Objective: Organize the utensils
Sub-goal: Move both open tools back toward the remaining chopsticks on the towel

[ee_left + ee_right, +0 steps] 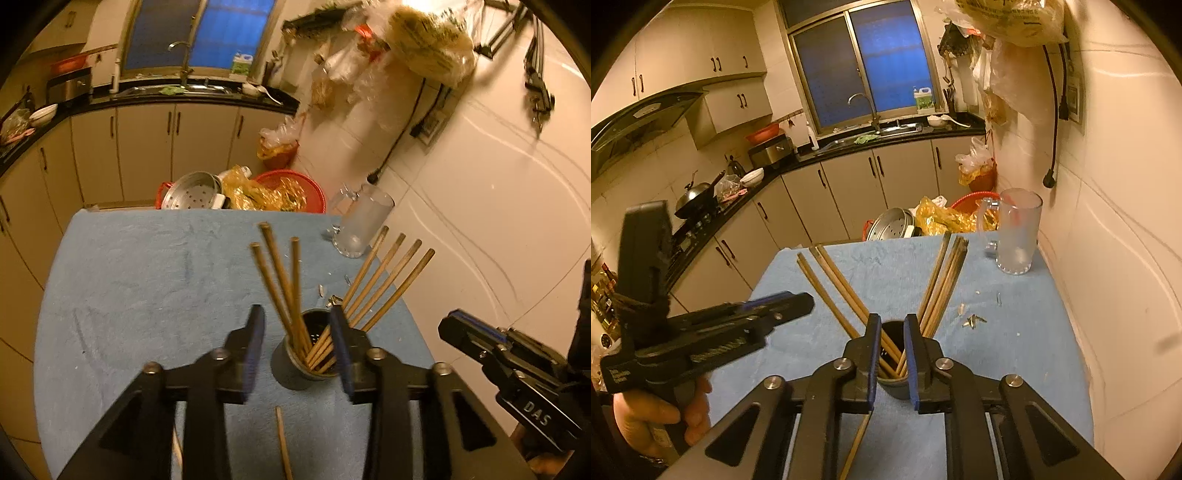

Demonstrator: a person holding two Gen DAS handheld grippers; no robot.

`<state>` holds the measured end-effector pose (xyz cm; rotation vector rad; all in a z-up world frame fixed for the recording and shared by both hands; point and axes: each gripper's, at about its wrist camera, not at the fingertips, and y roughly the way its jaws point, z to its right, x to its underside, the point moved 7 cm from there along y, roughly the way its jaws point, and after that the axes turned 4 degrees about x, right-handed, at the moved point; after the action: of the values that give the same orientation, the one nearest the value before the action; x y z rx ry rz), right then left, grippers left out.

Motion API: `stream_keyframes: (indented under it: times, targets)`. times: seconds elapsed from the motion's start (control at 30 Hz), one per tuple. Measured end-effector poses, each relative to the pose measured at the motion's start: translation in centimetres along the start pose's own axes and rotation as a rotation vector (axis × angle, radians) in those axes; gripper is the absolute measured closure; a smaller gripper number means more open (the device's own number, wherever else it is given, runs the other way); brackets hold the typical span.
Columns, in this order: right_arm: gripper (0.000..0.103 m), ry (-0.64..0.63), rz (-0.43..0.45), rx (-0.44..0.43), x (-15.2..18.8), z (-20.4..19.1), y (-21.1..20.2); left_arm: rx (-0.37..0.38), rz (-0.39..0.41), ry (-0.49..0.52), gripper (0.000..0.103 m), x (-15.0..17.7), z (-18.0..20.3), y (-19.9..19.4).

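A metal utensil holder (295, 373) stands on the blue cloth (147, 288) and holds several wooden chopsticks (280, 280) fanned left and right. One loose chopstick (283, 443) lies on the cloth in front of it. My left gripper (297, 317) is open and empty, just above and in front of the holder. In the right wrist view, my right gripper (891, 325) is open, its jaws either side of the holder (892, 384), empty. The loose chopstick (855, 446) lies below it. The left gripper body (713, 332) shows at the left.
A glass mug (1017, 232) stands at the cloth's far right by the wall. Small metal bits (973, 320) lie near the holder. Beyond the table's far edge are a steamer pot (194, 192), yellow bags and a red basin (295, 188). Counters run along the left.
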<state>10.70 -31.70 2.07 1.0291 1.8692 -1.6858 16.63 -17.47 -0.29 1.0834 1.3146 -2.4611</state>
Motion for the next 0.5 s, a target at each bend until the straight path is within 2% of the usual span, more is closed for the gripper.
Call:
stream_keyframes:
  times: [0.1,0.2,0.37,0.5]
  targets:
    - [0.079,0.012,-0.026,-0.001,1.2,0.2,0.2,-0.021,0.014,-0.043,0.057,1.1,-2.1,-1.7]
    - [0.079,0.021,-0.08,-0.003,3.4,0.2,1.1,-0.06,-0.003,-0.098,0.055,3.1,-4.8,-2.7]
    - [0.078,0.034,-0.179,-0.011,7.9,-0.3,3.0,-0.136,-0.082,-0.199,0.053,8.0,-9.1,-3.0]
    - [0.078,0.025,-0.259,-0.017,11.3,-1.2,4.7,-0.163,-0.141,-0.241,0.053,11.3,-10.9,-2.8]
